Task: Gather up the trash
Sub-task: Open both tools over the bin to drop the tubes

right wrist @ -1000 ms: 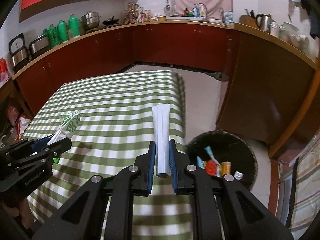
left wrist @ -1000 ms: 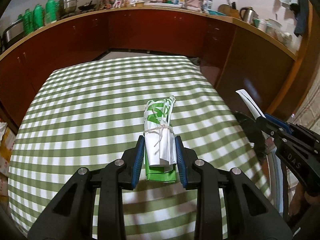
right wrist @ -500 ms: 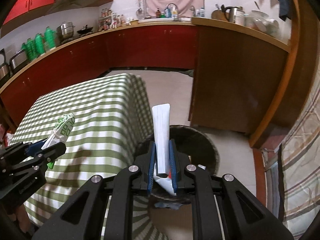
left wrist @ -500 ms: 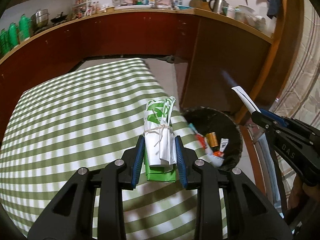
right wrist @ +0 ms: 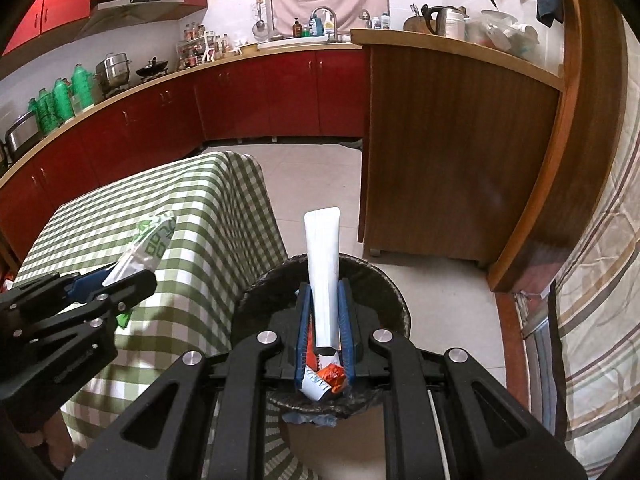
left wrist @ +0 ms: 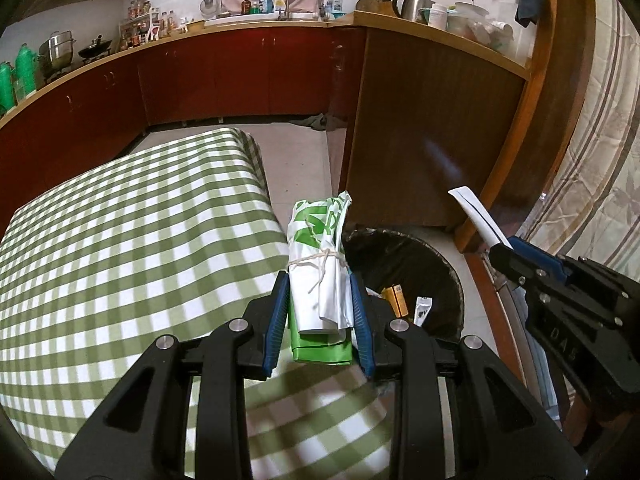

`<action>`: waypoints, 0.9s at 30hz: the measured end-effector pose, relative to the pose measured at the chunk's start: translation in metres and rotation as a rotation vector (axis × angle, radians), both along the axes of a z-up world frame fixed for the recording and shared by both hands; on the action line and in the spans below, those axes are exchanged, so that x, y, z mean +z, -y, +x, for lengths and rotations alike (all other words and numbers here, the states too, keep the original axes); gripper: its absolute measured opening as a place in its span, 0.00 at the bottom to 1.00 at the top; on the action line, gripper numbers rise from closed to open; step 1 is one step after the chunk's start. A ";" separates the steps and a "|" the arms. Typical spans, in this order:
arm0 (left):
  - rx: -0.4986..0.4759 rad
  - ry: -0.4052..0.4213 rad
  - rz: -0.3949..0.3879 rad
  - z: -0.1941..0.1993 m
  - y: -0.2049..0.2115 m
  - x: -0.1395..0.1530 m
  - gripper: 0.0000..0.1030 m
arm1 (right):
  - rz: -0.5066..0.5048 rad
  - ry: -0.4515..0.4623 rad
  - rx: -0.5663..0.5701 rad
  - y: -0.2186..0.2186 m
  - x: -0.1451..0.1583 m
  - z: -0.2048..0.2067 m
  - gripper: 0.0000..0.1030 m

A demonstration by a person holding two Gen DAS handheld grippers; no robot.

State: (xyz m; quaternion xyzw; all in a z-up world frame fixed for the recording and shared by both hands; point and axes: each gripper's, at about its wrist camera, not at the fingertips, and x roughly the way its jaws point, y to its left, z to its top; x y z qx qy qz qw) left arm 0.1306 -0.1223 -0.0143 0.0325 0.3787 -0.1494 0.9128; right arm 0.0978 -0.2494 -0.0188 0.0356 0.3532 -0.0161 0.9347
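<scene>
Two grippers are in view, and each one carries one piece of trash. The left gripper [left wrist: 320,300] has its jaws clamped on a rolled plastic bag [left wrist: 318,256], white with green print and tied around the middle with a thin string. A green part of the bag sticks out at the back of the jaws. This bag is held in the air at the edge of the tabletop [left wrist: 132,240], which is covered with a green and white checked cloth, and just beside the trash bin [left wrist: 432,260].

The right gripper [right wrist: 325,312] has its jaws closed on one white tube [right wrist: 323,264], which points forward and away from the camera. The tube is held directly above the open bin [right wrist: 384,280].

There is one bin, round and lined with a dark bag, and it stands on the floor next to the tabletop. In the left wrist view I can count two items in it, an orange-yellow packet [left wrist: 396,298] and a small white sachet [left wrist: 422,310]. In the right wrist view a crumpled orange wrapper [right wrist: 334,374] and a white piece with letters [right wrist: 316,382] are seen between the jaws, lying in the bin below.
</scene>
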 end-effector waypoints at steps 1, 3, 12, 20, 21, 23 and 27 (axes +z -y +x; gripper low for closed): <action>0.001 0.001 0.004 0.002 0.004 -0.001 0.29 | 0.000 0.000 -0.001 0.000 -0.001 0.001 0.14; 0.001 0.004 0.012 0.005 0.008 -0.003 0.29 | -0.002 0.003 -0.003 0.000 -0.002 0.003 0.14; 0.002 -0.015 0.033 0.025 0.026 -0.019 0.29 | -0.002 -0.001 -0.009 0.006 -0.009 0.015 0.14; 0.006 -0.028 0.030 0.043 0.035 -0.021 0.34 | -0.004 -0.005 -0.013 0.010 -0.016 0.026 0.16; 0.010 -0.032 0.027 0.045 0.036 -0.021 0.36 | -0.007 -0.007 -0.014 0.011 -0.017 0.028 0.19; 0.013 -0.038 0.030 0.048 0.036 -0.021 0.37 | -0.011 -0.011 -0.022 0.013 -0.020 0.031 0.22; 0.022 -0.029 0.033 0.050 0.036 -0.021 0.44 | -0.011 -0.010 -0.036 0.016 -0.022 0.031 0.28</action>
